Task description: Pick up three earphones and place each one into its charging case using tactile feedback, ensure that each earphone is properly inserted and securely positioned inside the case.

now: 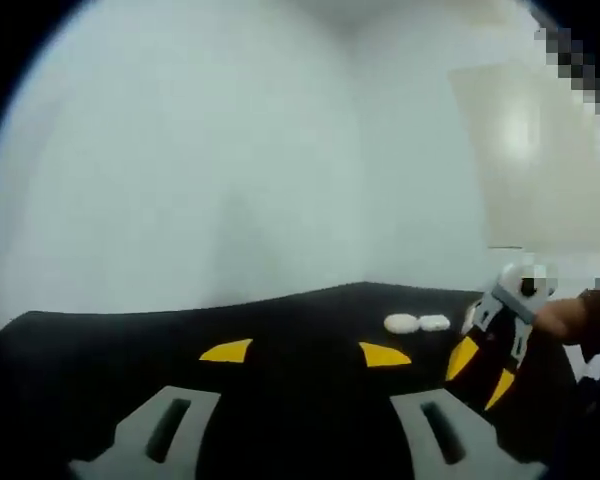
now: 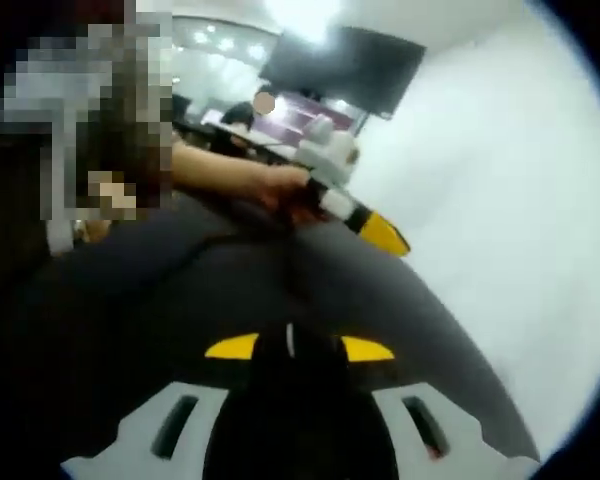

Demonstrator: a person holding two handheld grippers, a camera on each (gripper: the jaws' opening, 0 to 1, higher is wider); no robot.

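While both tools hang above the black worktop (image 1: 280, 330), nothing has been picked up yet, as far as I can judge. Seen from the left gripper view, the left hand-held gripper (image 1: 305, 352) has its yellow-tipped jaws well apart and bare. Two small white pieces (image 1: 416, 323), earphones or their cases, too blurred to tell, lie side by side at about two o'clock from it, their long axis running roughly nine to three. The right hand-held gripper (image 1: 483, 370) comes in at three o'clock, tips pointing down, just beside those pieces and clearly the nearer tool. In the right gripper view its jaws (image 2: 298, 348) stand apart, with a thin pale sliver between them that I cannot identify; the left tool shows at twelve o'clock, held in a person's hand (image 2: 280, 185). The white pieces call for the right tool
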